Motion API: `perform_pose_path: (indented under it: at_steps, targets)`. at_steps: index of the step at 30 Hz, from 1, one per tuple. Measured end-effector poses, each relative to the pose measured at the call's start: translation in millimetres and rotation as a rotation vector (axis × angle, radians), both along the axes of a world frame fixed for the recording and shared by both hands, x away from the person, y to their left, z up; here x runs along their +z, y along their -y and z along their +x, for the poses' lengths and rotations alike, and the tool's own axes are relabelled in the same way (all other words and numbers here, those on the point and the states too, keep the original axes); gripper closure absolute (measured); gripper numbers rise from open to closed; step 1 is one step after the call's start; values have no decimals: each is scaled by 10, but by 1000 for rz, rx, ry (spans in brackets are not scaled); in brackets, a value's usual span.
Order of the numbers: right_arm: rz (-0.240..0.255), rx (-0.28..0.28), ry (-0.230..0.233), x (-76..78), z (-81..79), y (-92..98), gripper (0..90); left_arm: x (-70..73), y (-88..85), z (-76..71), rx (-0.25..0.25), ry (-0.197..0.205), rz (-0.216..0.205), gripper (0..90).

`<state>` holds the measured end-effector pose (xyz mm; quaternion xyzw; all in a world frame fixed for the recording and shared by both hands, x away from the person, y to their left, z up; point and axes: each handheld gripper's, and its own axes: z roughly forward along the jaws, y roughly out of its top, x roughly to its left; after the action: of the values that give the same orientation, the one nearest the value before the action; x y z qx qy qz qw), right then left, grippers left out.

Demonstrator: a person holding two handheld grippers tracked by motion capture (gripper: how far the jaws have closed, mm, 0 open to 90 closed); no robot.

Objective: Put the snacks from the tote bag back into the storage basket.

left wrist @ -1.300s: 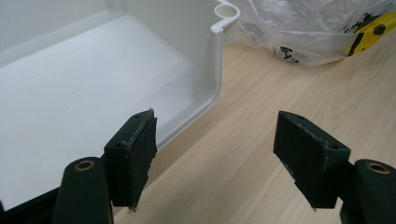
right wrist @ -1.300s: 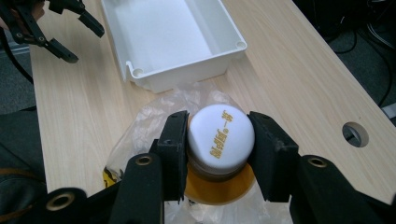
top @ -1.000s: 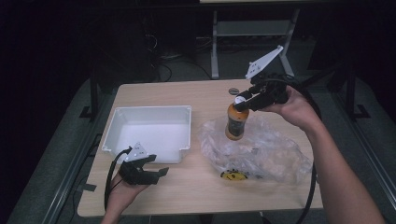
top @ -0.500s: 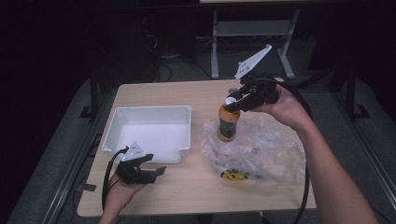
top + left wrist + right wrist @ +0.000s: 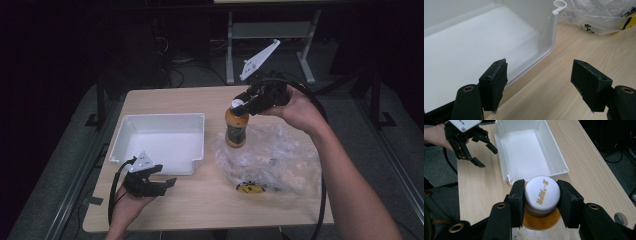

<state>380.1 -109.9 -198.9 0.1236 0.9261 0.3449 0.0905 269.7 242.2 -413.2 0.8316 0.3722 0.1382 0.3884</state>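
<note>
Orange bottle (image 5: 236,127) clamped at its white cap (image 5: 542,190) by right gripper (image 5: 541,200), hanging upright, apparently clear of plastic bag (image 5: 280,160). Left gripper (image 5: 152,182) released, beside white bin (image 5: 197,120).

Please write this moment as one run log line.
right gripper: jaws shut on bottle cap, above plastic bag | left gripper: jaws open, beside white bin
</note>
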Motion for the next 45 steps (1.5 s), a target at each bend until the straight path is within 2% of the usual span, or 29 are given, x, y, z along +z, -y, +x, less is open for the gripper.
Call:
perform_pose_path:
  at_steps: [8, 23, 34, 45]
  targets:
    - [5, 36, 4, 61, 9, -219, 588, -8, -23, 3, 5, -2, 5, 288]
    - [17, 94, -6, 17, 67, -562, 588, -27, -33, 7, 4, -3, 7, 296]
    - [5, 105, -12, -34, 132, -727, 588, -31, -35, -3, 3, -5, 9, 296]
    - [4, 115, -15, -43, 148, -801, 588, -33, -39, -6, -5, -3, 20, 296]
